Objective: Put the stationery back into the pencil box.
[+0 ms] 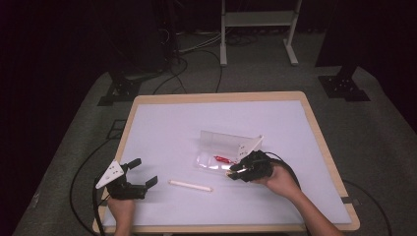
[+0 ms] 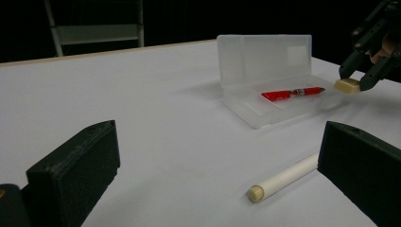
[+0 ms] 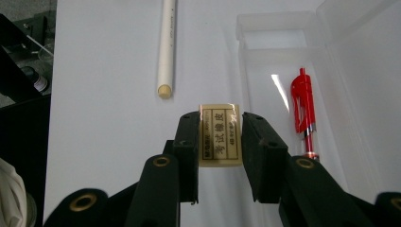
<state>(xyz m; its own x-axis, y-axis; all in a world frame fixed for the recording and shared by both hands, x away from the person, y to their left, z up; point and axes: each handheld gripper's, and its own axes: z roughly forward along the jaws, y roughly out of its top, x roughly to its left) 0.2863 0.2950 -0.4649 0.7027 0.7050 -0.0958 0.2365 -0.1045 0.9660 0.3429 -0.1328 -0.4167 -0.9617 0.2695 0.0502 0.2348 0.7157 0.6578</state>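
the eraser sits pinched between the jaws of your right gripper, lifted just off the bench beside the open end of the clear plastic case, roughly mid-bench toward your near edge. a red pen lies inside the case's tray. your left gripper rests near the near left corner with its jaws spread wide and nothing between them. a white pen lies on the bench between your two grippers.

Grey floor; dark room; white frame
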